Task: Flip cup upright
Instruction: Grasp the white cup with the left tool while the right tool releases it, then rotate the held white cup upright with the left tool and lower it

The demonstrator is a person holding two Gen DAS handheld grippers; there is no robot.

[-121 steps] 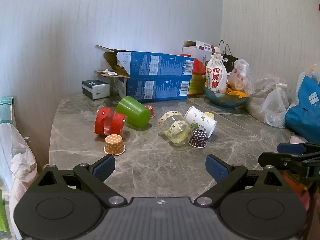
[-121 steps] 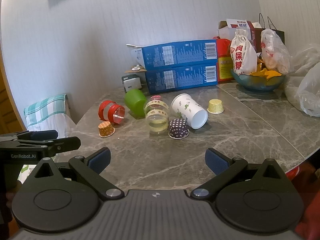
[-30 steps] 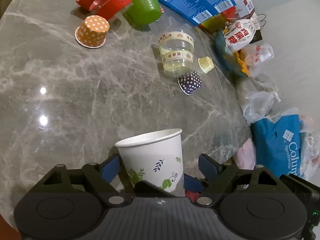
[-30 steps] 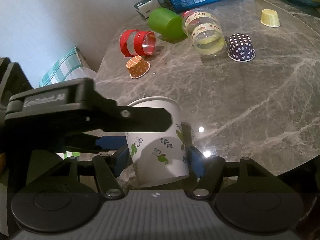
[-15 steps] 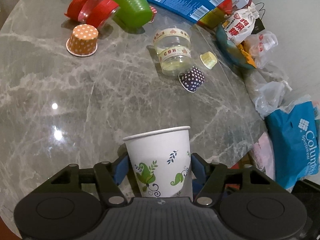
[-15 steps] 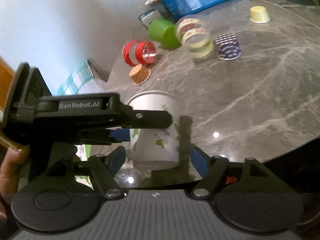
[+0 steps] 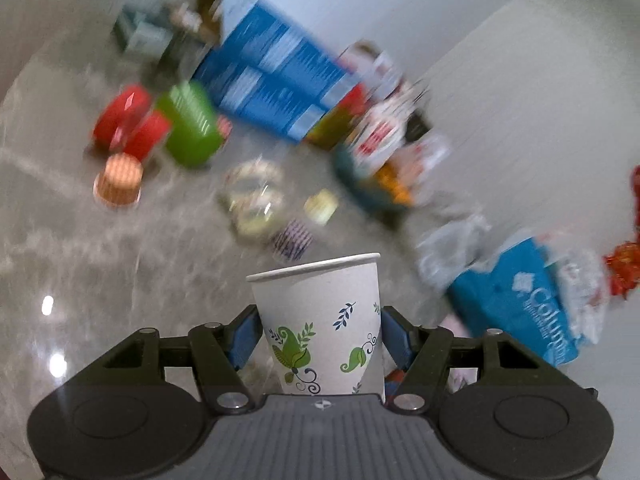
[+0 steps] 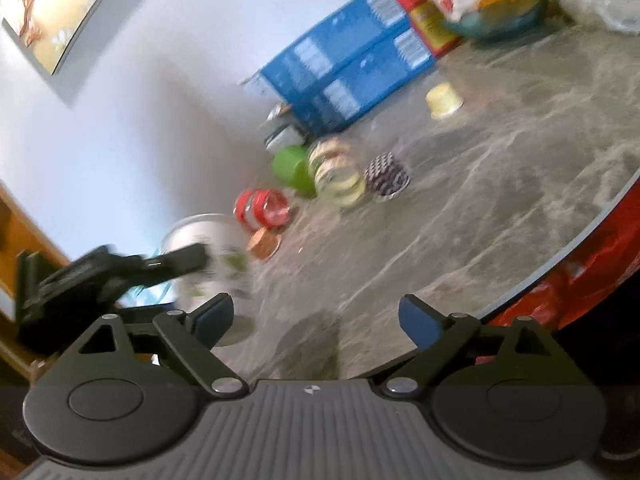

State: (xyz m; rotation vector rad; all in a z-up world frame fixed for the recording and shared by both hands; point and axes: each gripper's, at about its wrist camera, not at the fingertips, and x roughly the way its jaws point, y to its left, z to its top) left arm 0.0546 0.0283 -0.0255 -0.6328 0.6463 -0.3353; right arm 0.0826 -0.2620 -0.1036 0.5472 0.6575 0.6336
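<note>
My left gripper (image 7: 318, 330) is shut on a white paper cup with green leaf prints (image 7: 320, 320). The cup stands rim up between the blue pads. In the right wrist view the same cup (image 8: 204, 256) shows blurred at the left, held by the left gripper's black body (image 8: 104, 280) above the table's near edge. My right gripper (image 8: 316, 316) is open and empty, apart from the cup, over the grey marble table (image 8: 500, 216).
Lying on the table are a green cup (image 8: 290, 168), a clear jar (image 8: 338, 174), a red cup (image 8: 262, 208), and small dotted cups (image 8: 387, 178). Blue boxes (image 8: 352, 68) and a snack bowl (image 8: 500, 12) stand at the back. A blue bag (image 7: 520, 300) sits right.
The right gripper has opened wider and drawn away from the cup. The left gripper keeps the cup and has swung it upward; both views are motion-blurred.
</note>
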